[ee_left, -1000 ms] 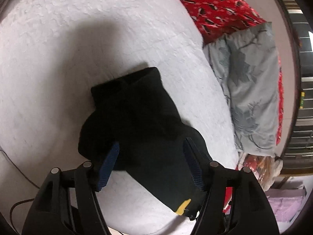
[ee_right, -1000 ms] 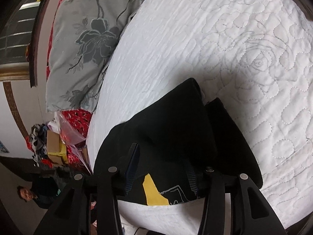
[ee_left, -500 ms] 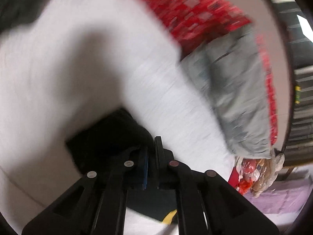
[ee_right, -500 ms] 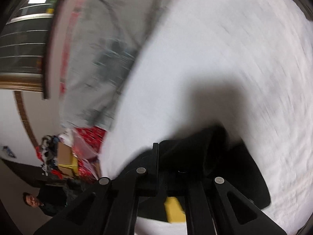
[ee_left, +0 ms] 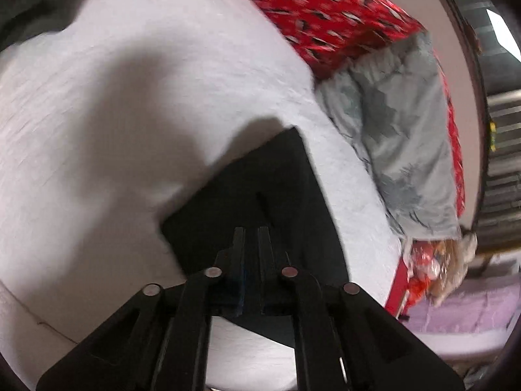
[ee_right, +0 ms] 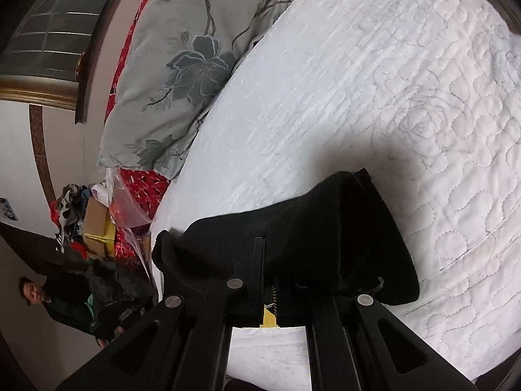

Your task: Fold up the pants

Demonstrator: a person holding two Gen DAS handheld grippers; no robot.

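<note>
The black pants (ee_left: 273, 189) lie folded on a white quilted bedspread (ee_left: 130, 114) and are lifted at the near edge. My left gripper (ee_left: 252, 231) is shut on the near edge of the pants, black cloth pinched between its fingers. In the right wrist view the same pants (ee_right: 325, 228) hang raised off the bedspread (ee_right: 358, 81), and my right gripper (ee_right: 268, 244) is shut on their near edge beside a yellow patch (ee_right: 268, 317).
A grey floral pillow (ee_right: 195, 65) and red patterned bedding (ee_left: 325, 22) lie along the far side of the bed. Boxes and bags (ee_right: 97, 224) pile beside the bed. A person in dark clothes (ee_right: 55, 299) stands at the lower left of the right wrist view.
Both grippers went from open around the pants' near edge to shut on it. Both have since risen, lifting that edge off the bedspread.
</note>
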